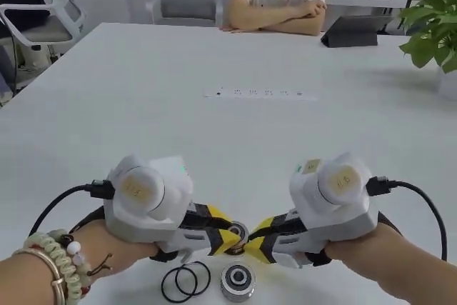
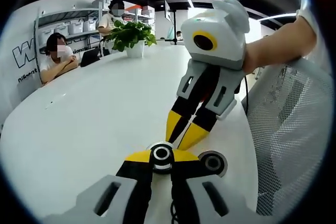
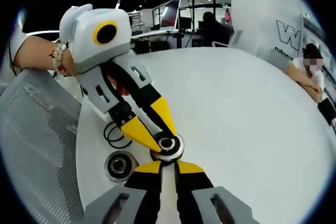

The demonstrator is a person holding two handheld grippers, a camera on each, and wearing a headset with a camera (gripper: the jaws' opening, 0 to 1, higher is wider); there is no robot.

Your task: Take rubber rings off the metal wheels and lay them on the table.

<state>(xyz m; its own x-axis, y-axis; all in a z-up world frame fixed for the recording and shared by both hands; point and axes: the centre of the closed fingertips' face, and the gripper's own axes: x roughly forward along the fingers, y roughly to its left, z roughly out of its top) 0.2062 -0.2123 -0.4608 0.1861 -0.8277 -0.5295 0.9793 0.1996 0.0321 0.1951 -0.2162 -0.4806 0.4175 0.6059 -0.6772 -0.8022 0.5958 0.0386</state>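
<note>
Black rubber rings [image 1: 186, 281] — thin, overlapping

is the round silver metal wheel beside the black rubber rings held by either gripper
No, the round silver metal wheel lies free on the white table; the left gripper clamps a different wheel.

Rings [image 1: 185, 281] L of wheel [image 1: 238, 281], on table [image 1: 143, 105]
</note>
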